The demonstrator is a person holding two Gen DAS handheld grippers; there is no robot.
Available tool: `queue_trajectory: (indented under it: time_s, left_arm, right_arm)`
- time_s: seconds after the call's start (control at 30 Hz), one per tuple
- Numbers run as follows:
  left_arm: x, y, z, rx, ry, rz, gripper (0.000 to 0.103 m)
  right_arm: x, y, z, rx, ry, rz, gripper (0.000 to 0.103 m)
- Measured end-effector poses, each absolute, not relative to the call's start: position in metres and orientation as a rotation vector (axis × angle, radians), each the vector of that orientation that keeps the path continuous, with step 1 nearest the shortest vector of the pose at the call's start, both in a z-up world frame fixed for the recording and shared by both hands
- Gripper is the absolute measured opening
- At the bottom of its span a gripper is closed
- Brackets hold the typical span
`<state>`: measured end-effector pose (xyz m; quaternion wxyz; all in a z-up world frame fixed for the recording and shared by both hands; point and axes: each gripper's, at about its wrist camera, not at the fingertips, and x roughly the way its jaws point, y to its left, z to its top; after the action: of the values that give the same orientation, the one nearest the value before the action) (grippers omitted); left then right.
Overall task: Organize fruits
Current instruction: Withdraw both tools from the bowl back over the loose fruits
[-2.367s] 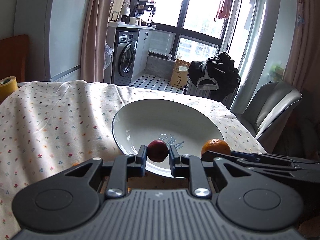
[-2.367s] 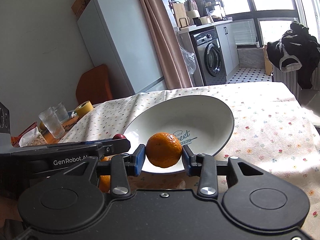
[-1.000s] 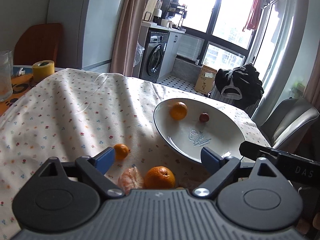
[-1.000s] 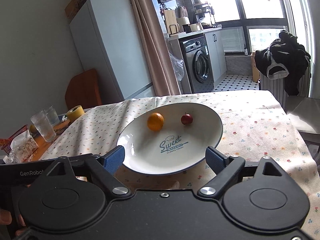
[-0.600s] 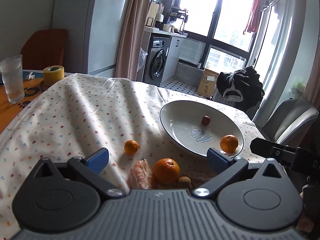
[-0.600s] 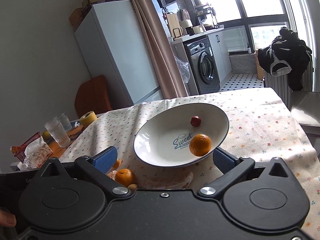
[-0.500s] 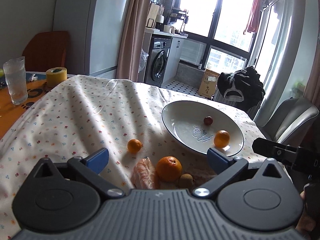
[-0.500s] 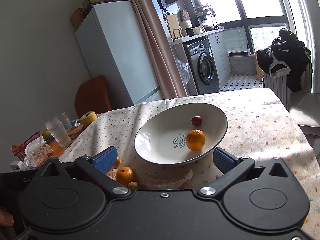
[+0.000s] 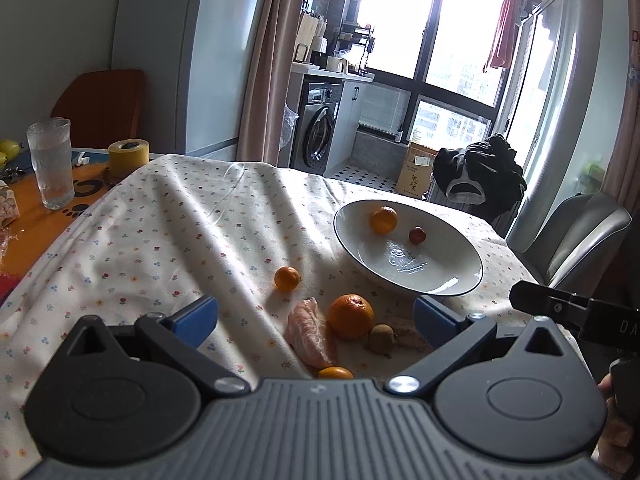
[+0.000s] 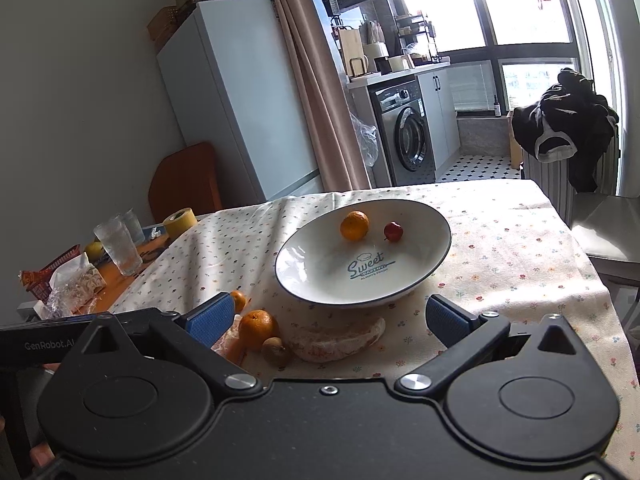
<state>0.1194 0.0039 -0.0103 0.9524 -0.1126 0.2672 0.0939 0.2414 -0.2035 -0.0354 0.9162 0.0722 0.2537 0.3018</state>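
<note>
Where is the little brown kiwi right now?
The kiwi lies on the tablecloth, just right of the big orange and in front of the white bowl. In the right wrist view it sits near the bottom left.

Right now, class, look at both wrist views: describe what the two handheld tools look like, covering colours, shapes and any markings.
Both are matt black. The left tool has a ribbed grey-black body, two round pivot housings, silver screws and angled fingers with blue pads. The right tool has a smooth black body and the same blue pads. White lettering "GenRobot.AI" marks the left tool's side in the right wrist view.
</note>
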Motion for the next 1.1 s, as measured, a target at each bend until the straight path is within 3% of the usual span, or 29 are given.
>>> queue_trajectory:
  time_s: [1.1]
  left_arm:
    - [0.087,0.009,-0.043,-0.277,0.617,0.058,0.103]
  right_arm:
    - [0.213,-0.207,-0.058,0.063,0.596,0.674,0.102]
